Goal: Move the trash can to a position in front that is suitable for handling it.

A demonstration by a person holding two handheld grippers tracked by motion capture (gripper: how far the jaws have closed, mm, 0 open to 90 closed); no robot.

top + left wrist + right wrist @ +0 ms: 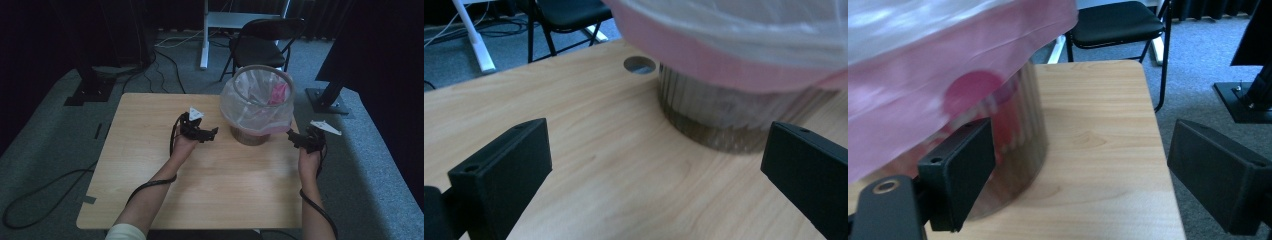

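Plastic liner (257,102) draped a bin (250,134) at the table's (150,150) far right; we held our left gripper (204,133) and right gripper (295,138) either side, jaws spread, empty. Approach step; next, we judged, pinching the liner's hem

Pale wood-grain worktop (150,150), smooth with a soft sheen. On it a bin (719,120) with ribbed, dull, see-through plastic walls, lined with a thin, crinkly, translucent plastic bag (240,107), pink-tinted. Both gripper bodies, left gripper (202,132) and right gripper (299,137), look matt black plastic. Grey carpet (50,140) looks rough.
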